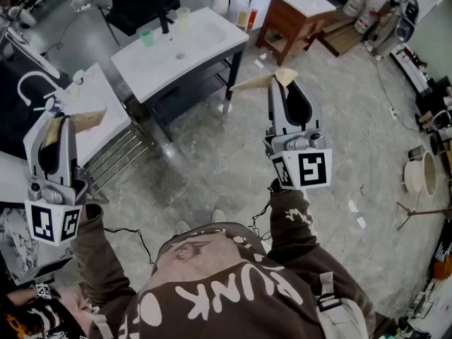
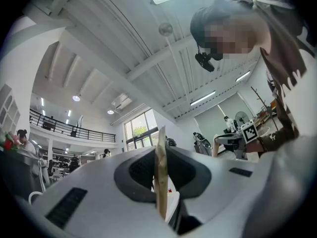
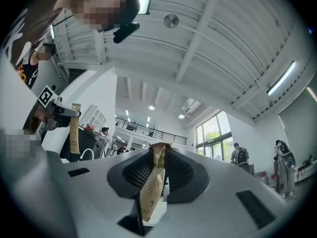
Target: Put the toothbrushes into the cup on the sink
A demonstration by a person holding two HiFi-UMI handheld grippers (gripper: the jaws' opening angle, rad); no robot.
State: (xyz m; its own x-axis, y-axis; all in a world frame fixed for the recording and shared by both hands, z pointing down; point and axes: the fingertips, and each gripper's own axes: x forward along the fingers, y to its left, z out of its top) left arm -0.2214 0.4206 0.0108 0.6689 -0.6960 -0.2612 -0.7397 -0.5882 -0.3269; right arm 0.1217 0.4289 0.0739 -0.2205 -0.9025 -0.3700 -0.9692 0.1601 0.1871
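Note:
My left gripper (image 1: 59, 121) is held upright at the lower left, shut on a tan paper-wrapped toothbrush (image 1: 87, 121) that pokes out to the right. My right gripper (image 1: 283, 83) is also held upright at the centre, shut on a second wrapped toothbrush (image 1: 263, 81) that points left. In the left gripper view the wrapper (image 2: 160, 177) stands edge-on between the closed jaws. In the right gripper view the printed wrapper (image 3: 152, 187) hangs between the closed jaws. A green cup (image 1: 146, 37) stands on the white sink (image 1: 205, 44), far ahead of both grippers.
A black tap (image 1: 164, 24) and a clear cup (image 1: 183, 15) also stand on the sink. A second white counter (image 1: 95, 97) with a curved tap (image 1: 32, 83) lies at the left. A wooden washstand (image 1: 291, 20) stands at the top right. Cables and gear line the right floor edge.

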